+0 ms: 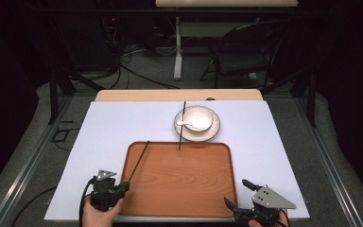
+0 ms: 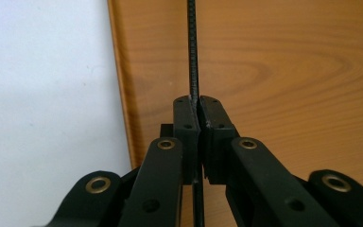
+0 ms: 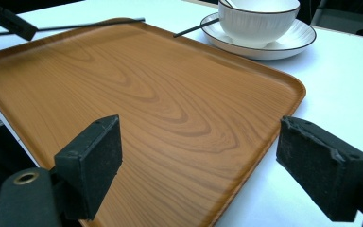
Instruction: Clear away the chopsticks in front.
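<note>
Left gripper [image 1: 121, 188] holds one black chopstick [image 1: 139, 161] over the wooden tray's [image 1: 217, 198] left rim.

The chopstick is pinched near its lower end between the closed left fingers [image 2: 187, 124], its shaft running up and away across the tray's near-left corner. To set it down well, I judge it best to keep the shaft level, lower it flat onto the tray, and release only once it rests, so it does not roll. The second chopstick [image 1: 182, 125] leans on the saucer [image 1: 215, 131] that carries the white bowl [image 1: 203, 113] and spoon [image 1: 189, 124], its tip over the tray's far rim. The right gripper [image 1: 235, 194] waits with fingers [image 3: 92, 161] spread wide at the near-right corner. The tray's middle is bare, and the white surface [image 1: 104, 142] leaves room on both sides.
</note>
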Tool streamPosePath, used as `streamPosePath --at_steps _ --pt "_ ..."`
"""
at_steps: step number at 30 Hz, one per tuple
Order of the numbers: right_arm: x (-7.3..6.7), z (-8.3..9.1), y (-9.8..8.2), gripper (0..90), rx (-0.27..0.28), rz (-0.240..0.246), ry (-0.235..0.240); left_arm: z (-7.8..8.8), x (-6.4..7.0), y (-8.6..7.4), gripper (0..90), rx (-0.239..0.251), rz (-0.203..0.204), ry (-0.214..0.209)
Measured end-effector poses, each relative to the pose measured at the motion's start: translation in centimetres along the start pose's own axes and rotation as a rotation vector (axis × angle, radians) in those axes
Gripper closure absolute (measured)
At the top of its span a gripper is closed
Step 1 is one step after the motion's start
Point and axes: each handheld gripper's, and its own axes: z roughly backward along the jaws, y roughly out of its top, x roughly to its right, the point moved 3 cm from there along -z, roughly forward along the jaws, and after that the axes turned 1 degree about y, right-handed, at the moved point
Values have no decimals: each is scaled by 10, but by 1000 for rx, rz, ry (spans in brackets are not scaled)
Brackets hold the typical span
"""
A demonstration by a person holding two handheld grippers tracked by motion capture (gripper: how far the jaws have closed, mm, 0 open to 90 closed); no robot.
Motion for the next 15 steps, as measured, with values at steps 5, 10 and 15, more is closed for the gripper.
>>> streamPosePath --at_steps 5,10,15 --pt "0 1 0 148 1 2 0 -4 4 -2 863 -12 -10 11" --pt "0 0 0 148 2 1 1 -8 4 -2 861 -21 0 11" --pt "0 0 0 148 1 0 4 -13 3 -3 860 -45 -9 16"
